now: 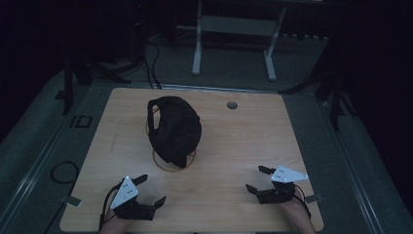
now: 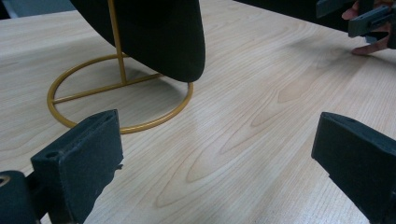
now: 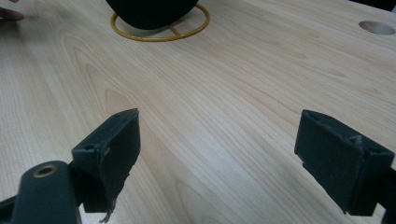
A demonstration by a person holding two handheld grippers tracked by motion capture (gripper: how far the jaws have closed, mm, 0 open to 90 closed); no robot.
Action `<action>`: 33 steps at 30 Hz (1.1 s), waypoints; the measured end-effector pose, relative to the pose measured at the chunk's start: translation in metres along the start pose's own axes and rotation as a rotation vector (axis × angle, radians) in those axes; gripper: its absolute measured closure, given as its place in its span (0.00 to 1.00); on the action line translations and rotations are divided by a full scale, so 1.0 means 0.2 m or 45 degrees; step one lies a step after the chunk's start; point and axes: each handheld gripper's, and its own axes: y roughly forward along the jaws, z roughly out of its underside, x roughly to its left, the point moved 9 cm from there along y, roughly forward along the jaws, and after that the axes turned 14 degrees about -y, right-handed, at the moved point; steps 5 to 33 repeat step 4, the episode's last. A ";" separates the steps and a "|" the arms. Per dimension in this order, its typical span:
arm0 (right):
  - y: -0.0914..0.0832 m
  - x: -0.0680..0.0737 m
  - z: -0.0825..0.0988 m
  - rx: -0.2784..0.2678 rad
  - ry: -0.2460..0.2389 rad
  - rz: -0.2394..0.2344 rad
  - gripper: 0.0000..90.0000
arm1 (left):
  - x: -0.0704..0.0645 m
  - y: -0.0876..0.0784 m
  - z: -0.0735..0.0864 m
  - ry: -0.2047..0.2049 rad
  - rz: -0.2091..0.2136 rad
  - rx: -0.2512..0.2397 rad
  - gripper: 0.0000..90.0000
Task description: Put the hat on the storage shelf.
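The black fabric cap (image 1: 174, 129) sits on a gold wire stand with a ring base (image 1: 174, 164) at mid-desk. Both tongs are released and empty. The left tongs (image 1: 148, 190) lie nearer the stand, just short of its ring; the right tongs (image 1: 258, 179) are well apart from it.

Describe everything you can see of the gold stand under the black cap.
The gold stand looks like thin painted metal wire: a flat ring base with a straight crossbar and an upright rod rising from it. It stands upright on the wooden table, slightly left of centre. A black cap rests on top and hides its upper part. Neither gripper touches it; both sit open near the table's front edge.
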 end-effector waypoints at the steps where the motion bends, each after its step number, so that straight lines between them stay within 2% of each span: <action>1: 0.00 0.00 0.00 0.000 0.005 -0.003 0.16 | 0.00 0.00 0.00 -0.003 0.001 0.001 0.03; 33: 0.00 0.00 0.00 0.006 -0.002 0.000 0.16 | 0.00 0.00 0.00 -0.006 0.000 0.003 0.03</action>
